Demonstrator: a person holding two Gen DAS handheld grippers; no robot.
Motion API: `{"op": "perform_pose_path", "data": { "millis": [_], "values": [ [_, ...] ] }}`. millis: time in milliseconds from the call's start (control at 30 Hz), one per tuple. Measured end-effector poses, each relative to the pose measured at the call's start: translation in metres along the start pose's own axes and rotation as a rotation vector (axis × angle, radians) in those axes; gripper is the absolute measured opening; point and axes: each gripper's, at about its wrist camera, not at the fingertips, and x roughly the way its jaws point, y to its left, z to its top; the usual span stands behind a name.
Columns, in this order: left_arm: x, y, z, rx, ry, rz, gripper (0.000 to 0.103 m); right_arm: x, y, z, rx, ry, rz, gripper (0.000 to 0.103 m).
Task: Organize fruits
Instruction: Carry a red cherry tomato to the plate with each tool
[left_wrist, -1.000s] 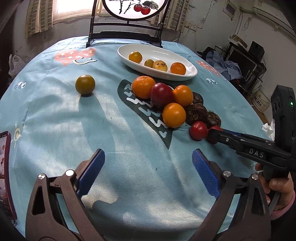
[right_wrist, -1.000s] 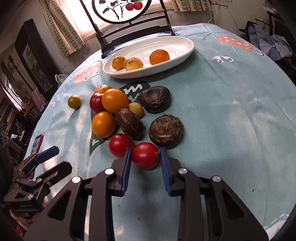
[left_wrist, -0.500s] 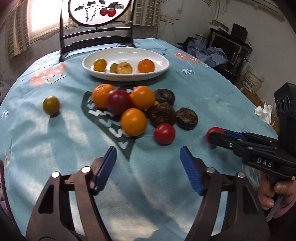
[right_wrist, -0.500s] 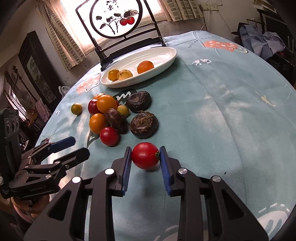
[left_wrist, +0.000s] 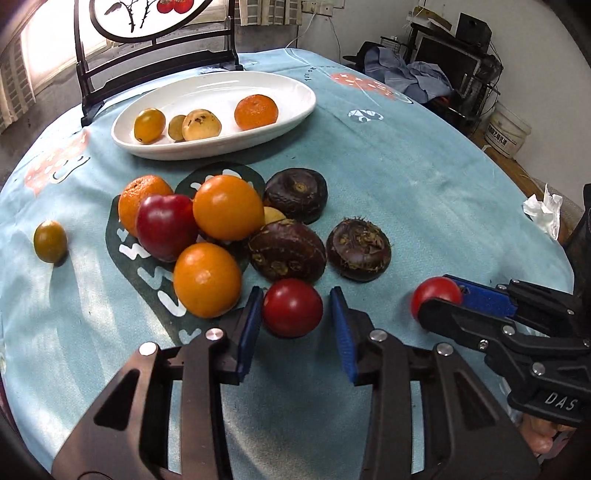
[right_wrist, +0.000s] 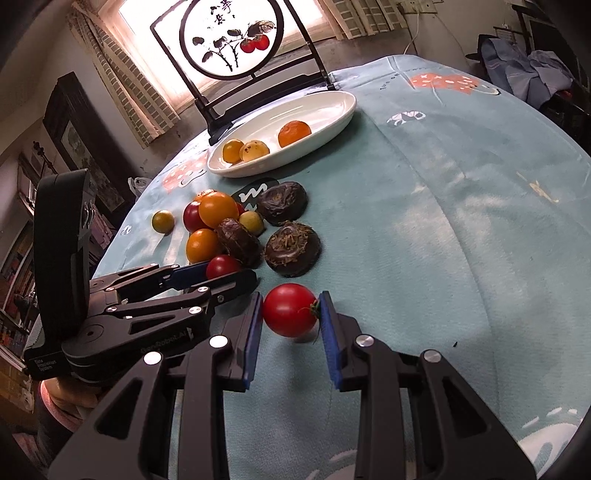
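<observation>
Our left gripper (left_wrist: 295, 325) has just been closing around a red tomato (left_wrist: 291, 312) at the near edge of the fruit pile on the table (left_wrist: 424, 192); its left pad touches, the right shows a sliver of gap. Our right gripper (right_wrist: 290, 321) clamps a second tomato (right_wrist: 289, 309), seemingly bound for the white dish (left_wrist: 295, 110). Whether that one is lifted clear, we cannot tell.
</observation>
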Motion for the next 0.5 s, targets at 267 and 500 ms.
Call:
{"op": "perform_pose_path", "data": {
  "millis": [267,500],
  "values": [
    [-0.01,0.007,-0.009,-0.015,-0.008,-0.02,0.031,-0.002,0.004,0.0,-0.023,-0.012,0.003,0.031],
    [-0.042,0.027,0.004,-0.046,-0.085,-0.064,0.031,-0.007,0.007,0.023,-0.023,-0.055,0.042,0.031]
  ]
}}
